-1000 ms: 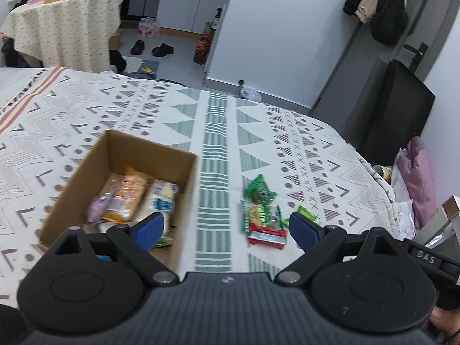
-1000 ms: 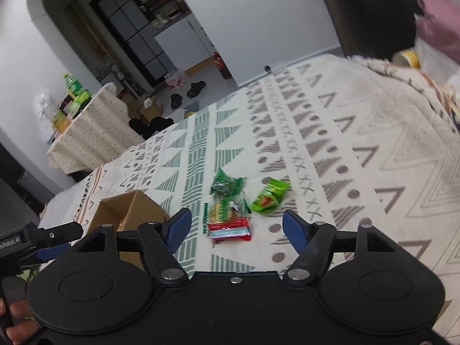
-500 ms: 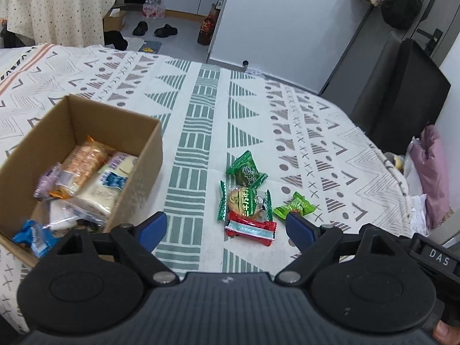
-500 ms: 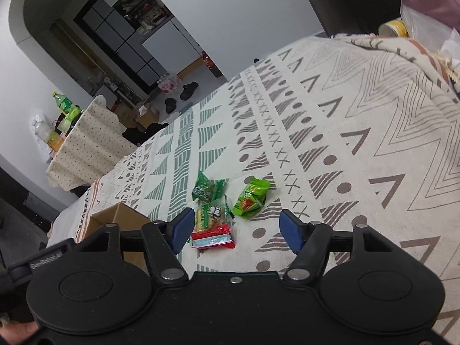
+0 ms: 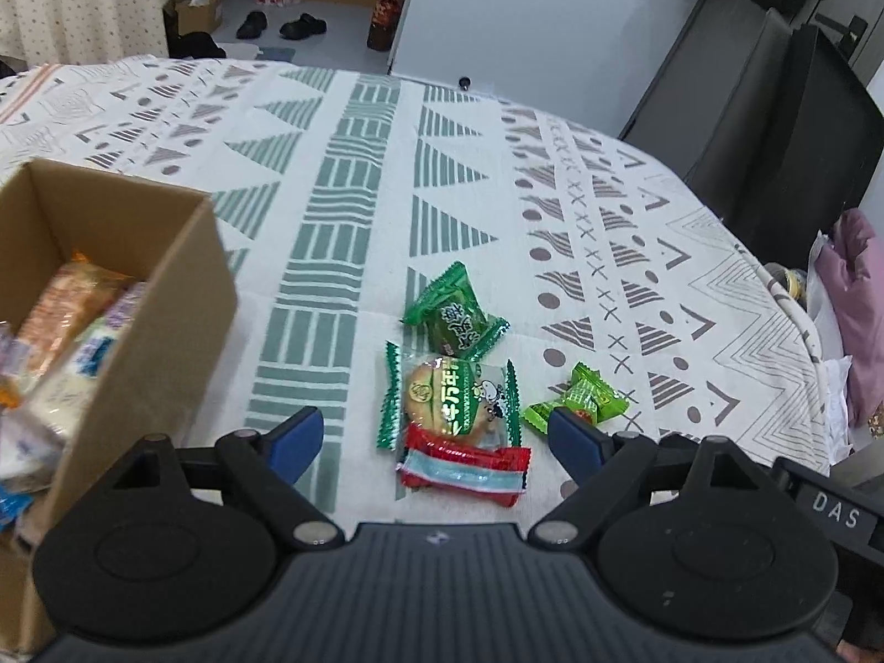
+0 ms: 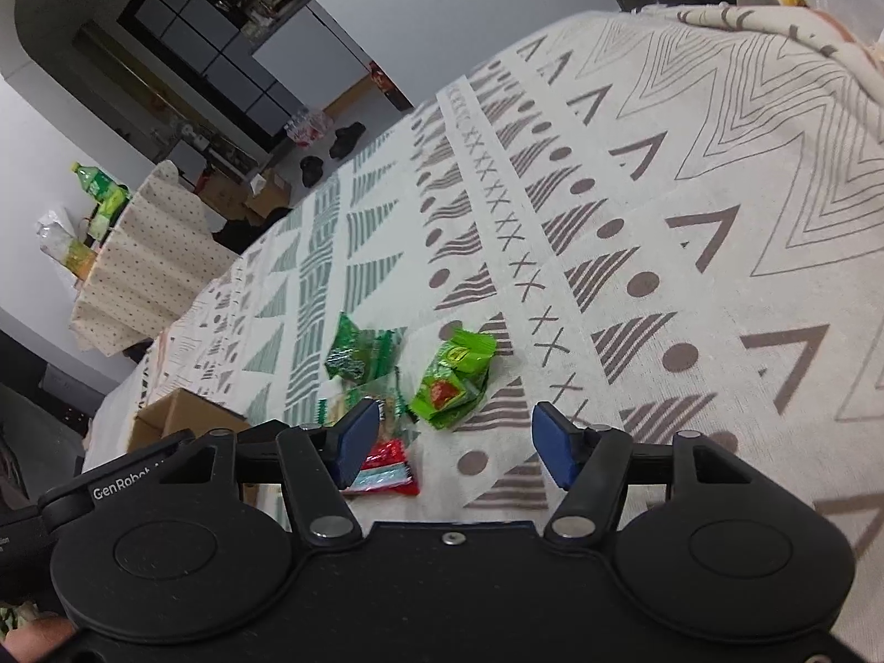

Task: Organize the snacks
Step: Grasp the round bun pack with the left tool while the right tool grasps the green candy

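Loose snacks on the patterned cloth point(image 5: 353, 254): dark green packet point(image 5: 456, 320), round biscuit pack point(image 5: 450, 398) touching a red wrapper point(image 5: 461, 467), bright green packet point(image 5: 577, 400) just beside. Cardboard box point(image 5: 166, 298) to their left, partly filled with packets. I see my left gripper point(image 5: 436, 436) spread wide, empty, over the red wrapper; my right gripper point(image 6: 456, 442) likewise wide, empty, near the bright green packet.
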`<state>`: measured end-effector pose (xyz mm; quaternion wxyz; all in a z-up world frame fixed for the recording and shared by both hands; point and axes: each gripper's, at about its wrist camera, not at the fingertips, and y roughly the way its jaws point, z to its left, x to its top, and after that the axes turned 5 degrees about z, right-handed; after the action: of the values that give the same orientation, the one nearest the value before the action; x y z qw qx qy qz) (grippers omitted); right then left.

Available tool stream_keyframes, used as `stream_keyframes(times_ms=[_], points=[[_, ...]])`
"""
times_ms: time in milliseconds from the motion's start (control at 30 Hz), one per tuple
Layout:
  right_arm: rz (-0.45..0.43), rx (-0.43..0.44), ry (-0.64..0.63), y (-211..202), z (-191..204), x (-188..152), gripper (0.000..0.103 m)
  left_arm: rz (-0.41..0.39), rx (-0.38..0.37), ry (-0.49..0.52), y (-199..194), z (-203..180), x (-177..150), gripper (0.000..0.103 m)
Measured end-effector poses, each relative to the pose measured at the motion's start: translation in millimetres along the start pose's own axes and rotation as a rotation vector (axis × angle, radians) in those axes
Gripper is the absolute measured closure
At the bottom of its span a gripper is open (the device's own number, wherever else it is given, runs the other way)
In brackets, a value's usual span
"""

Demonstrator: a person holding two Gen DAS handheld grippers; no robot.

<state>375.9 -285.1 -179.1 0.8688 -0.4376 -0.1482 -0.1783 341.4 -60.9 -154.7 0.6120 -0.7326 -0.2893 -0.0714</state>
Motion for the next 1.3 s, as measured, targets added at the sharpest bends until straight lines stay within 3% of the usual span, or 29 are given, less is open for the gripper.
stream_keyframes(times_ms=[467, 767, 867, 933, 1133, 1300], points=[[0.071, 0.022, 0.036, 48, -15, 17, 0.046, 0.067, 0.022, 0.038, 61, -12, 16, 0.015], [0.066, 0.067, 0.015, 67, -12, 27, 0.047, 0.081, 0.061, 0.059, 73, -14, 16, 0.040], [0.079, 0.059, -0.011, 69, -9, 26, 0.055, 0.077, 0.048, 0.058, 71, -14, 17, 0.053], [0.088, 0.051, -0.021, 70, -8, 26, 0.066, 0.078, 0.047, 0.046, 69, -14, 18, 0.054], [0.087, 0.054, -0.015, 63, -8, 26, 0.076, 0.067, 0.050, 0.032, 60, -10, 17, 0.055], [0.081, 0.042, -0.036, 59, -3, 24, 0.076, 0.039, 0.052, 0.015, 45, -5, 19, 0.055]])
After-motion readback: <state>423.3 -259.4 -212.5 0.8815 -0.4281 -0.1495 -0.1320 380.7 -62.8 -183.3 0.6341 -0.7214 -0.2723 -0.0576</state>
